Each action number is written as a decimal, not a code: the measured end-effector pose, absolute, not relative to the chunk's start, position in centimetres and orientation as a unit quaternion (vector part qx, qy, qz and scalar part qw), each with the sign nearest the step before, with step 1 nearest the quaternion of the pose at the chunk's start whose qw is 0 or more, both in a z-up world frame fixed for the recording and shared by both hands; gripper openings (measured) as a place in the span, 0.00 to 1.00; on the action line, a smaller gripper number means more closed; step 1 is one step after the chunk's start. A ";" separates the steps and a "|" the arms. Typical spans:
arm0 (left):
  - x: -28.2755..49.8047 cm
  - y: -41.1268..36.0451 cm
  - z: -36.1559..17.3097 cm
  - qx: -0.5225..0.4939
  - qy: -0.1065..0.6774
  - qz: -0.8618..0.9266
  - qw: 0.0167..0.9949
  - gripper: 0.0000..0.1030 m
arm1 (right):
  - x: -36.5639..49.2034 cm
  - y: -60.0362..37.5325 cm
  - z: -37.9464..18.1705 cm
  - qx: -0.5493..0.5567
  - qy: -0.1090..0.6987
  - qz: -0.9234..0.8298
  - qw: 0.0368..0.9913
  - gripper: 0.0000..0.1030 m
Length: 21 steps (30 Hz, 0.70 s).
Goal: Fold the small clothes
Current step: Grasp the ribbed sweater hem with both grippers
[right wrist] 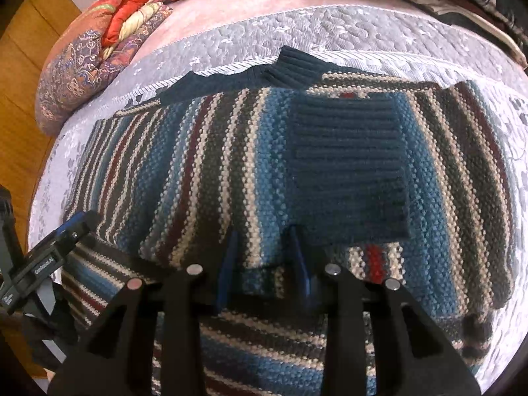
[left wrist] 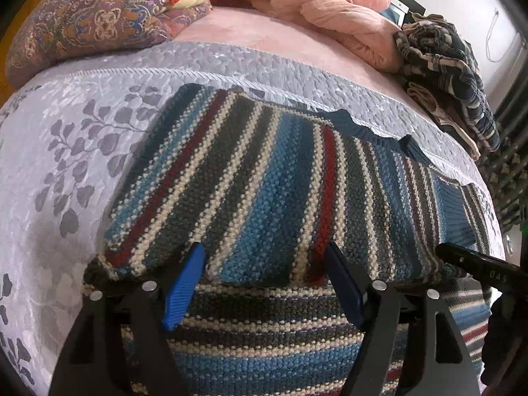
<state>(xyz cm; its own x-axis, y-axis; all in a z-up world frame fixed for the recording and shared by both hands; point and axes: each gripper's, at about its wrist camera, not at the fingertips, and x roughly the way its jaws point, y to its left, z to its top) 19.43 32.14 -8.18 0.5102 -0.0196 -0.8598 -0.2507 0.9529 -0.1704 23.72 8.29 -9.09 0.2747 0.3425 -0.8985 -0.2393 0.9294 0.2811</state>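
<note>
1. While the striped knit sweater [left wrist: 264, 178] is lying folded across the grey leaf-patterned quilt [left wrist: 59, 165], filling the middle of both views, bare quilt is showing at the left of the left wrist frame and at the far right of the right wrist frame.
2. The left gripper [left wrist: 264, 283] is standing spread, its blue ribbed pads [left wrist: 184, 290] resting at the fold's near edge.
3. The right gripper [right wrist: 264, 264] is pinching a narrow bunch of the knit edge below the ribbed teal cuff [right wrist: 349, 165].
4. Small white lettering is showing on the other tool at the left edge; I cannot read it surely.
5. A paisley pillow [left wrist: 92, 23] is sitting at the upper left, a pink blanket [left wrist: 330, 10] at the top.
</note>
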 end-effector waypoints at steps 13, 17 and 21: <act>14.6 31.2 -3.6 -0.137 0.512 0.070 0.845 0.73 | 14.3 0.7 -1.2 0.077 0.580 0.185 0.789 0.43; 7.6 31.4 -2.4 -0.095 0.544 0.087 0.829 0.73 | 7.5 -3.4 -0.8 0.085 0.599 0.164 0.779 0.46; 1.0 32.9 -2.4 -0.065 0.575 0.120 0.807 0.73 | 0.6 -5.7 -1.4 0.070 0.616 0.136 0.773 0.50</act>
<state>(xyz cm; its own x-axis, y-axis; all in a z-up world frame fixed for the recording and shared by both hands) 0.99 32.86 -2.37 0.3094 0.1192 -0.9434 -0.2689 0.9626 0.0335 0.59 -5.67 -1.39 0.2038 0.2966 -0.9330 -0.1253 0.9531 0.2756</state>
